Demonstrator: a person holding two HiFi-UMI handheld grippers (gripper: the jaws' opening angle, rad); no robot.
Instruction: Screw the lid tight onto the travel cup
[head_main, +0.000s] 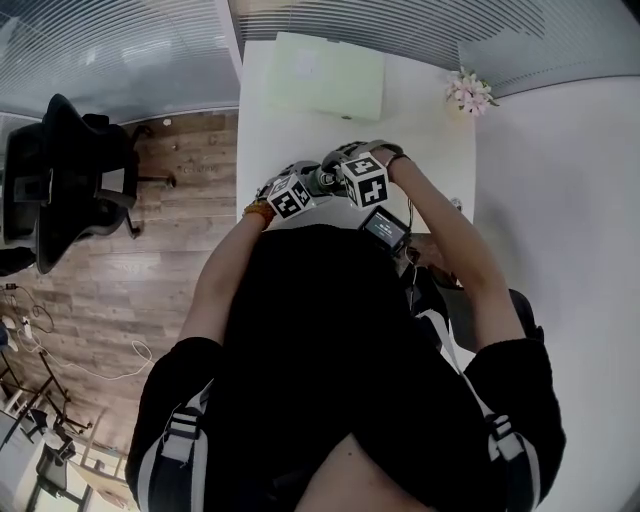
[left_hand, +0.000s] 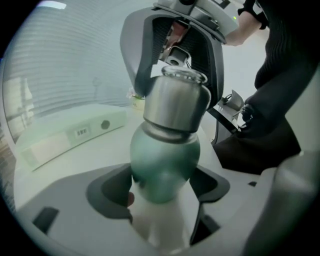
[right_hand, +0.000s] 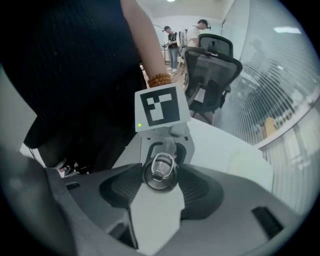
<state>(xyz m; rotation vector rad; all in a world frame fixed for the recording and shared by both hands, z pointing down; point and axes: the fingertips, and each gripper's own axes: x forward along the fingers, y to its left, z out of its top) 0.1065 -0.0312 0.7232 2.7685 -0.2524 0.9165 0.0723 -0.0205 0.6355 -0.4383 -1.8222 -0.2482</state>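
Observation:
The travel cup (left_hand: 165, 160) has a matte green body and a steel lid (left_hand: 175, 100) on top. My left gripper (left_hand: 165, 185) is shut on the cup's body and holds it upright above the table. From above, my right gripper (left_hand: 175, 60) straddles the lid, one finger on each side, pads against it. In the right gripper view I look straight down on the lid (right_hand: 160, 172), which sits between my right gripper's (right_hand: 160, 181) pads, with the left gripper (right_hand: 165, 150) beyond it. In the head view both grippers, left (head_main: 300, 192) and right (head_main: 350, 177), meet in front of the person's chest.
A white table (head_main: 270, 110) carries a pale green box (head_main: 325, 75) at the back and a small bunch of flowers (head_main: 470, 92) at the far right corner. A black office chair (head_main: 70, 175) stands on the wood floor to the left. People (right_hand: 175, 35) stand far off.

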